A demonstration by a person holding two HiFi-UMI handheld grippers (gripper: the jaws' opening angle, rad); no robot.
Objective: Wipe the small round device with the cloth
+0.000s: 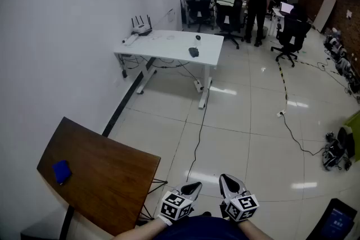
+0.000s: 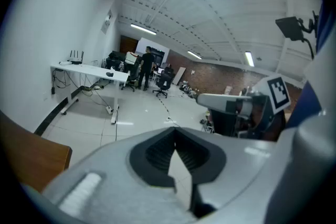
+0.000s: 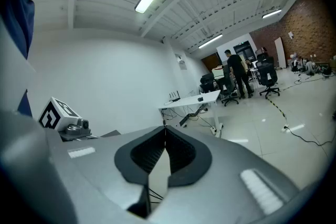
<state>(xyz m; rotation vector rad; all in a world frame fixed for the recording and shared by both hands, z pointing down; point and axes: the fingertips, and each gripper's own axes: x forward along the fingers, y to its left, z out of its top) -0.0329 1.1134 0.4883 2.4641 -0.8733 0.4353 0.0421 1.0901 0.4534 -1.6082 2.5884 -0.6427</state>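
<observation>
cloth (image 1: 62, 172), small blue lump, axis unclear; left gripper (image 1: 194, 186), right gripper (image 1: 227, 180) pressed together.

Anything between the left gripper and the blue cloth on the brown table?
Nothing visible. The blue cloth lies alone on the brown table. Only bare tabletop separates it from the left gripper, which is shut and empty, just off the table's right edge.

The room is viewed steeply downward from head height, with the left hand-held gripper (image 1: 193, 186) and right hand-held gripper (image 1: 227, 179) caught at the bottom edge. Each gripper view is taken close behind its own jaws, facing outward. The distant white tabletop (image 1: 169, 42) is apparently shared by all three.
</observation>
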